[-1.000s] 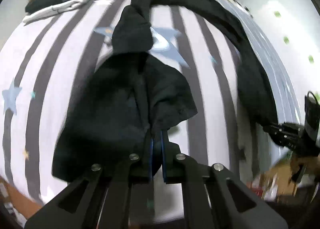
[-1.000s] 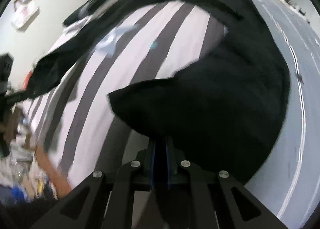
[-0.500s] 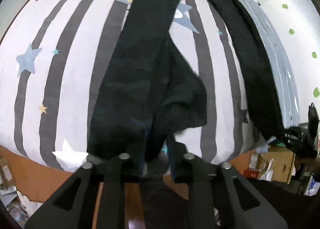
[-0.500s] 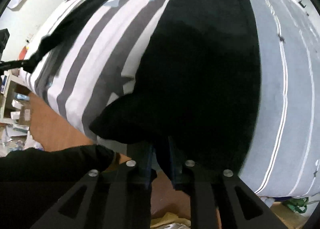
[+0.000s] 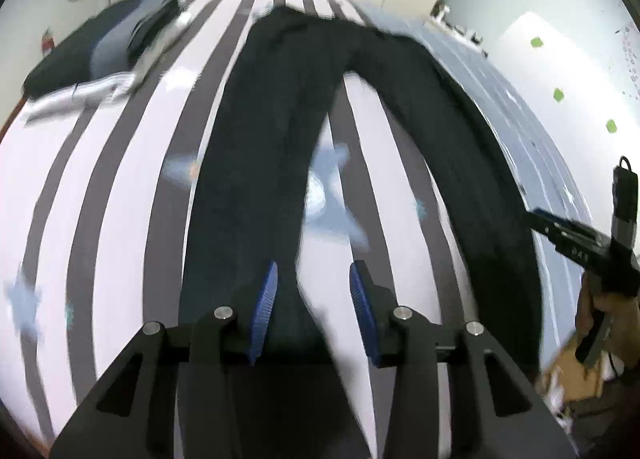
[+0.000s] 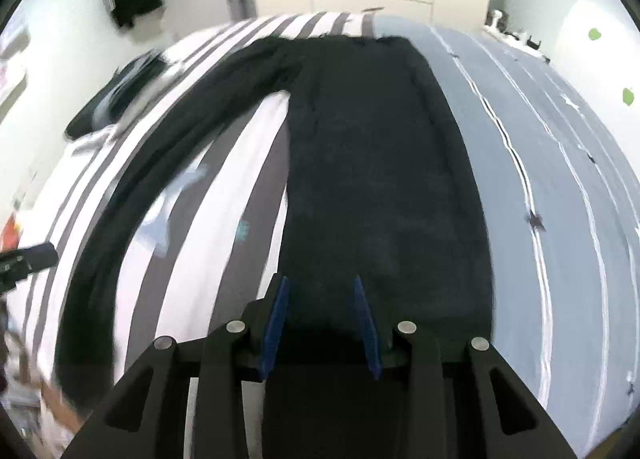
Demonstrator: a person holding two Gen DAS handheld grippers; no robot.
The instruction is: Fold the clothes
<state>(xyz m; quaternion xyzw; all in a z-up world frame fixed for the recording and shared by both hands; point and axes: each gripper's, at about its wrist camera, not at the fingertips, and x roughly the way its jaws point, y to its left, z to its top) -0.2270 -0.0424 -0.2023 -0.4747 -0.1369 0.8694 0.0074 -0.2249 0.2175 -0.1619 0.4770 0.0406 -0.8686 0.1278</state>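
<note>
A bed (image 5: 120, 187) with a grey-and-white striped cover fills both views. Black trousers (image 5: 256, 163) lie flat along it, legs spread in a V toward the near edge. A blurred pile of dark and pale clothes (image 5: 100, 59), possibly folded, sits at the far left. The left gripper (image 5: 313, 311) and right gripper (image 6: 320, 323) each hover spread wide over a trouser leg end, holding nothing.

The hem of the black trousers (image 5: 256, 187) disappears behind the left tool (image 5: 313, 291) at 6 o'clock. The pile of dark and white clothes (image 5: 100, 63) at 10 o'clock is motion-blurred. At 3 o'clock the frame edge crops the right tool (image 5: 576, 243).
</note>
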